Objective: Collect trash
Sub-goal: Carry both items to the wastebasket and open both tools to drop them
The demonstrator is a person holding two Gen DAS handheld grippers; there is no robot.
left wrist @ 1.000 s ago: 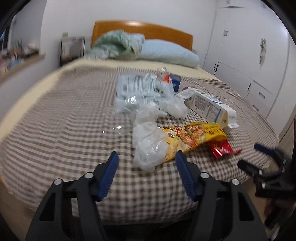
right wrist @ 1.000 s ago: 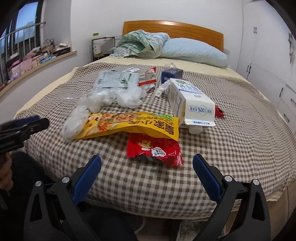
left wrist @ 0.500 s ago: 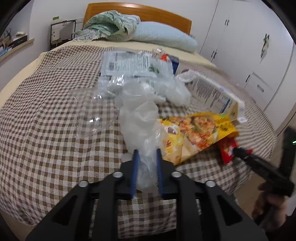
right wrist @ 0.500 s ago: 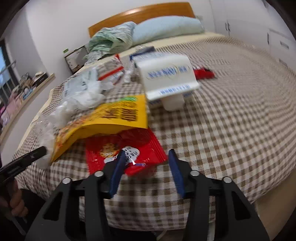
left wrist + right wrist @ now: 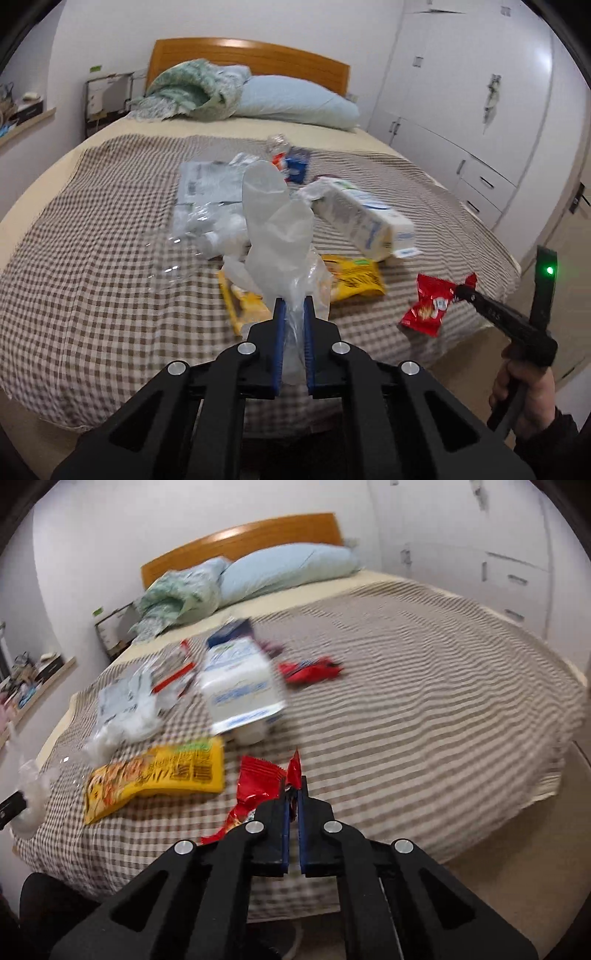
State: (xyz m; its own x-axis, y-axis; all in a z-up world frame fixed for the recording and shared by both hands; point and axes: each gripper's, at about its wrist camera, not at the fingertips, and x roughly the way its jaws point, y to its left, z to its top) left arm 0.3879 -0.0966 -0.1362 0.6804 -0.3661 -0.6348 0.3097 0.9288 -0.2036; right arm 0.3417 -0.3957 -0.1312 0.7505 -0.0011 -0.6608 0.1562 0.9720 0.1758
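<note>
My left gripper (image 5: 293, 306) is shut on a clear crumpled plastic bag (image 5: 275, 225) and holds it above the checked bedspread (image 5: 92, 280). My right gripper (image 5: 293, 786) is shut on the corner of a red snack wrapper (image 5: 255, 786), which hangs off the bed; it also shows in the left wrist view (image 5: 430, 302). On the bed lie a yellow snack bag (image 5: 159, 775), a white milk carton (image 5: 240, 686), a clear printed plastic pack (image 5: 210, 184), a second red wrapper (image 5: 310, 670) and a blue packet (image 5: 297, 166).
A blue pillow (image 5: 295, 99) and a green bundled blanket (image 5: 192, 88) lie by the wooden headboard (image 5: 251, 55). White wardrobes (image 5: 472, 92) stand to the right of the bed. A shelf with clutter (image 5: 33, 679) runs along the left wall.
Both grippers went from open to shut. The left one closed on the clear plastic bag and lifted it; the right one closed on the red wrapper and lifted it off the bed.
</note>
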